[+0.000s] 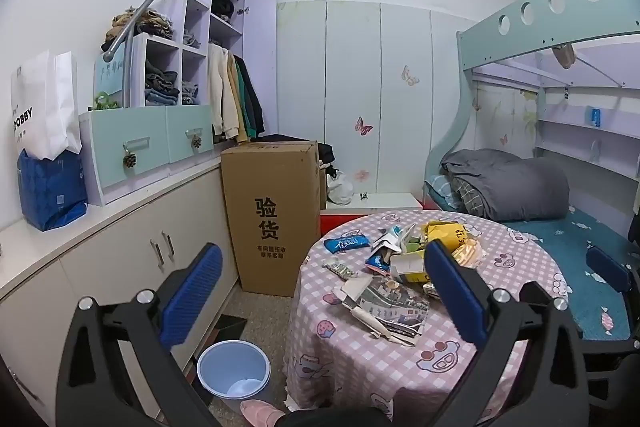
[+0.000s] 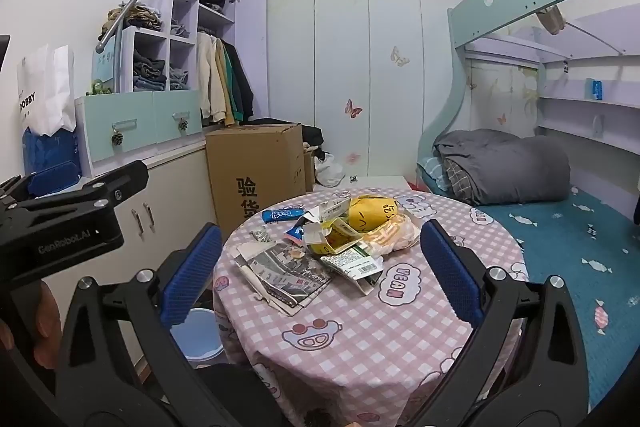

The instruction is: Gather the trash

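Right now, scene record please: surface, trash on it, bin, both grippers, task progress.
surface: round table with pink checked cloth
trash: pile at the table's middle and far side: yellow bag, blue wrapper, printed paper sheet, barcode-labelled packet
bin: light blue wastebasket on the floor left of the table, a white scrap inside
left gripper: open, holds nothing
right gripper: open, holds nothing
progress: trash still on the table

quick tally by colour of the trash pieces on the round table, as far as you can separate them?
Blue snack wrappers: 2, a long blue foil wrapper and a small torn blue packet
Yellow bags or cartons: 3, crumpled yellow paper bag, orange-yellow plastic bag, yellow-white carton
Grey printed newspaper: 1
White barcode package: 1
Total: 7, pile overlaps, so approximate.
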